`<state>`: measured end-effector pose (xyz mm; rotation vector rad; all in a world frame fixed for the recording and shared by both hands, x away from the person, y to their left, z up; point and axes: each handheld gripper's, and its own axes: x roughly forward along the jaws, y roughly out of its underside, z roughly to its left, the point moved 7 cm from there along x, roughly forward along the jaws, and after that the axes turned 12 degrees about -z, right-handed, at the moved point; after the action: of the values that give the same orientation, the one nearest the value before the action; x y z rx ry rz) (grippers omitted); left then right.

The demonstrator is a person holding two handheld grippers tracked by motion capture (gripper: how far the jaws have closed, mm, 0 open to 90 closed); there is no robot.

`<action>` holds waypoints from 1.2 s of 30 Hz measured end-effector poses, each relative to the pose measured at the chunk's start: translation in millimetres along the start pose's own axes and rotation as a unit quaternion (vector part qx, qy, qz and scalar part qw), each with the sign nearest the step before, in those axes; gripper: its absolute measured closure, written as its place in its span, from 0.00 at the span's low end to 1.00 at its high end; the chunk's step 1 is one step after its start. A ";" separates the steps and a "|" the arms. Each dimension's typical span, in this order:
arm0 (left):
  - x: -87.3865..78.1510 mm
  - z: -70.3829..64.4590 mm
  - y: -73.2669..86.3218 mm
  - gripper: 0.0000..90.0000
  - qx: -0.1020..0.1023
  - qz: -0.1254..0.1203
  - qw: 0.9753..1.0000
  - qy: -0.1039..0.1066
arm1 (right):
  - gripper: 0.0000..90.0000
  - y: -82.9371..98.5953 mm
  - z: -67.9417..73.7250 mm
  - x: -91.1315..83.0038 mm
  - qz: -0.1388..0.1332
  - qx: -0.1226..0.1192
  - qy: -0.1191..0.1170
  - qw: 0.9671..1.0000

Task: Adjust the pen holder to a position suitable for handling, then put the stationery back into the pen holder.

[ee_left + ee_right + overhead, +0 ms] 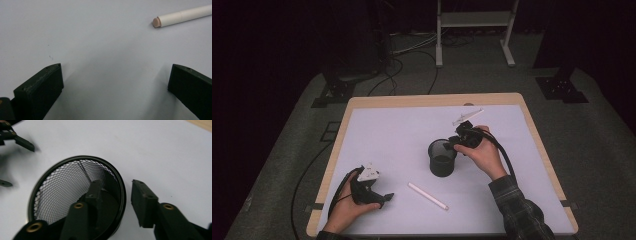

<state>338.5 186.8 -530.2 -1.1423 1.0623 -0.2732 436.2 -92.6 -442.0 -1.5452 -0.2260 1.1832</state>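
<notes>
My right gripper [113,200] straddles the rim of the mesh cup [442,158] mid-table, jaws spread, not pinching. My left gripper [115,85] rests wide open near the white stick [427,195].

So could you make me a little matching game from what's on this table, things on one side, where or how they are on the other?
Things:
1. mesh cup
2. white stick
3. left gripper
4. right gripper

States:
A. lying flat on the white table
B. open, low over bare table
C. standing upright, empty
D. one jaw inside a rim, the other outside

Pairs: 1-C, 2-A, 3-B, 4-D
</notes>
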 end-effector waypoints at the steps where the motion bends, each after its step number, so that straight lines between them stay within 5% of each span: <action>1: 0.0 0.0 0.0 0.00 0.000 0.000 1.000 0.000 | 0.65 0.0 0.0 0.0 0.000 0.000 0.000 1.000; 8: 0.0 0.0 0.0 0.00 0.000 0.000 1.000 0.000 | 0.52 -0.7 1.6 -20.3 -0.021 -0.013 0.005 1.000; 19: 0.2 -0.3 -0.2 0.00 -0.002 -0.001 1.000 0.000 | 0.47 6.6 6.2 -47.5 -0.050 -0.016 0.017 0.998; 36: 0.2 -0.5 -0.1 0.00 -0.002 -0.001 1.000 0.000 | 0.49 46.2 23.1 -75.6 -0.039 -0.026 0.028 0.998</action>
<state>338.2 186.4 -530.3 -1.1475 1.0612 -0.2726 362.3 -146.4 -435.8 -1.5986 -0.2809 1.0793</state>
